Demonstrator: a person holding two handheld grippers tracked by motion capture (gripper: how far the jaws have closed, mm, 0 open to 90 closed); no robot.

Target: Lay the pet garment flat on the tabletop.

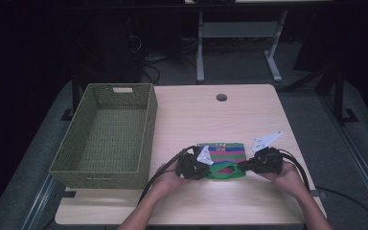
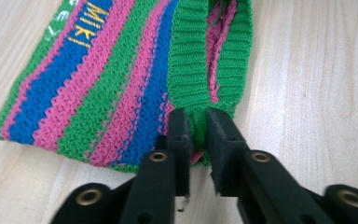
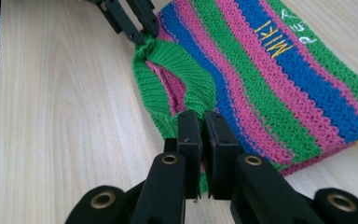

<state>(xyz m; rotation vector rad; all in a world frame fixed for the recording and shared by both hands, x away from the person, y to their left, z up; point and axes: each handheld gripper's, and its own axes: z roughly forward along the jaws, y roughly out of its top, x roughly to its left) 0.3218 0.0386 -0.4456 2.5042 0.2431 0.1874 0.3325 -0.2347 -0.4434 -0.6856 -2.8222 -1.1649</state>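
A knitted piece (image 1: 226, 154) striped green, pink and blue, with yellow lettering, lies flat on the wooden table (image 1: 206, 115) near its front edge. Its green ribbed hem (image 2: 189, 60) faces the person and gapes slightly. My left gripper (image 1: 210, 169) pinches the hem's left end; in the left gripper view the jaws (image 2: 198, 123) press green rib between them. My right gripper (image 1: 242, 166) is shut on the hem's other end, and the right gripper view shows its jaws (image 3: 203, 126) clamped on the green edge of the knit (image 3: 270, 79). The left gripper (image 3: 142, 35) also appears there, gripping the far corner.
An empty green woven basket (image 1: 100, 178) stands on the left part of the table, close to the left hand. A round cable hole (image 1: 221, 97) sits near the table's far edge. Table legs and dark floor lie beyond.
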